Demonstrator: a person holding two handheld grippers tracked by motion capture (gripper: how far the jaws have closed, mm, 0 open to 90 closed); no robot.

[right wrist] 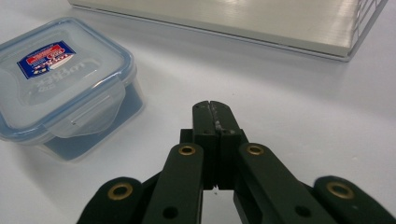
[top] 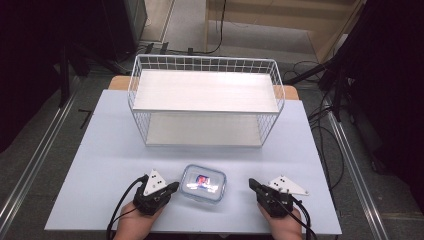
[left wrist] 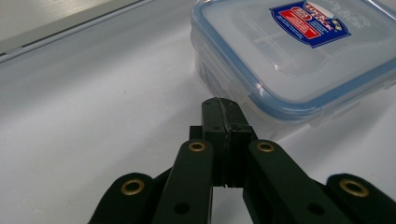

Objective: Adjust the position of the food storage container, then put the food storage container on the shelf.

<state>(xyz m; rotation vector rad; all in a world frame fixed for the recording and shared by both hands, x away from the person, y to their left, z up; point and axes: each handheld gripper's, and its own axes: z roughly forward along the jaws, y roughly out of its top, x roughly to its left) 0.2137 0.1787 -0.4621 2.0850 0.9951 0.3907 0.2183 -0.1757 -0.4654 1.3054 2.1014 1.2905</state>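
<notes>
Pale blue rectangular tabletop [top: 100,165] with a white wire two-tier rack [top: 205,102] sitting at 12 o'clock, white board shelves on both tiers, nothing visible on them.

Small clear plastic square container with a blue-rimmed snap lid and a red/blue label [top: 203,183] sits on the table at 6 o'clock, near the front edge, well apart from the rack. Lid on; the side latch visible in the right gripper view looks folded down.

Left black two-jaw gripper [top: 173,187] at 7 o'clock, held in the person's left hand [top: 136,226], tip pointing toward the container's left side. In the left gripper view the jaws are pressed flat together with nothing between them; container [left wrist: 299,56] is at 1 o'clock of the tips, just beside them, contact can't be confirmed.

Right black two-jaw gripper [top: 251,183] at 5 o'clock, held in the right hand [top: 285,227], tip aimed at the container's right side with a clear gap of table between. Right gripper view: jaws fully closed on nothing, container [right wrist: 60,84] at 10 o'clock of the tips, lower rack shelf [right wrist: 261,23] across 12 o'clock.

Grey triangular plates on top of both grippers, cables trail back toward the forearms
</notes>
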